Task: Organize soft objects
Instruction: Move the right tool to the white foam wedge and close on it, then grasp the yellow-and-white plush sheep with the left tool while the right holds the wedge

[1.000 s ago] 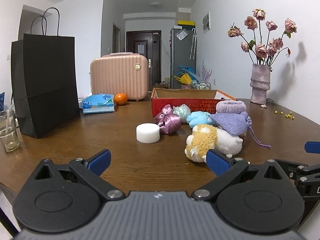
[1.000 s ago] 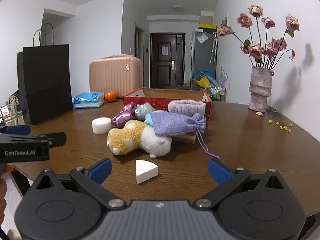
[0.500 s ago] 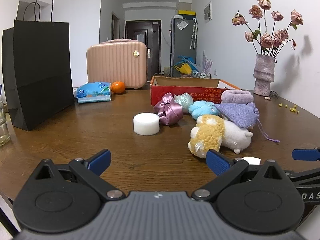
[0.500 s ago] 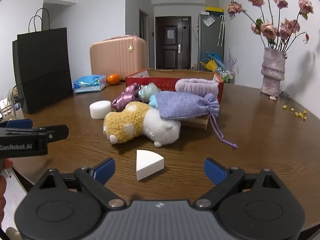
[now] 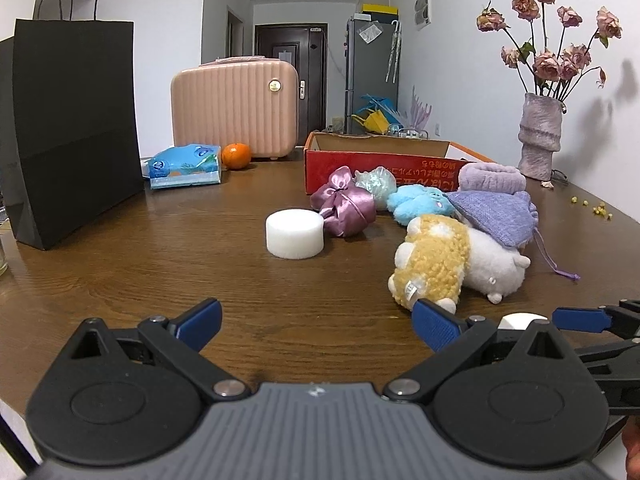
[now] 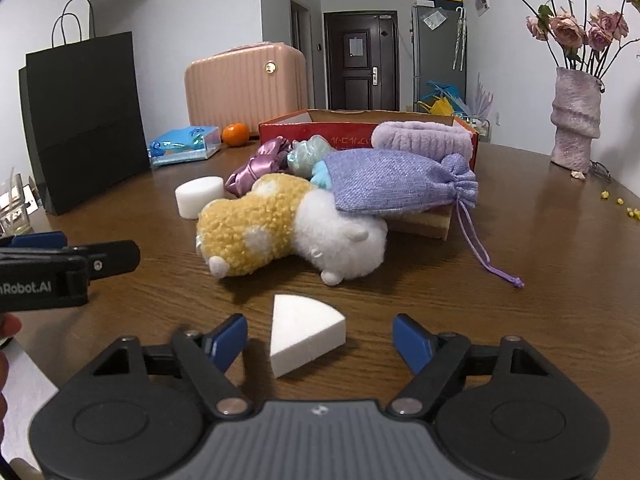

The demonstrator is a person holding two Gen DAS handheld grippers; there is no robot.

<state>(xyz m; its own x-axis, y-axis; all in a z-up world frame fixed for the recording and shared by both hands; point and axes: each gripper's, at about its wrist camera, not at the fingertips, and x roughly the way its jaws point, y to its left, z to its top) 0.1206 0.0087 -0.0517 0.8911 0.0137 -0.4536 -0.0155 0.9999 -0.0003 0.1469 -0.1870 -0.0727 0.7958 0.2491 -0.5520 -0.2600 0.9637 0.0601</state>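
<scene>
A white wedge sponge (image 6: 304, 334) lies on the table between the open fingers of my right gripper (image 6: 320, 340). Behind it lie a yellow and white plush toy (image 6: 288, 224), a purple drawstring pouch (image 6: 396, 184), a lilac fuzzy roll (image 6: 420, 142), a pink satin bundle (image 6: 256, 164) and a white round sponge (image 6: 199, 196). A red cardboard box (image 6: 360, 128) stands behind them. My left gripper (image 5: 316, 320) is open and empty above bare table, with the round sponge (image 5: 295, 233) and plush toy (image 5: 448, 264) ahead of it.
A black paper bag (image 5: 68, 128) stands at the left. A pink suitcase (image 5: 236, 108), a tissue pack (image 5: 186, 166) and an orange (image 5: 236, 155) are at the back. A vase of dried roses (image 5: 538, 140) stands at the right. A glass (image 6: 16, 208) sits near the left edge.
Both grippers have moved forward and lower towards the table. The right gripper's open fingers now flank the wedge sponge. Nothing on the table has moved.
</scene>
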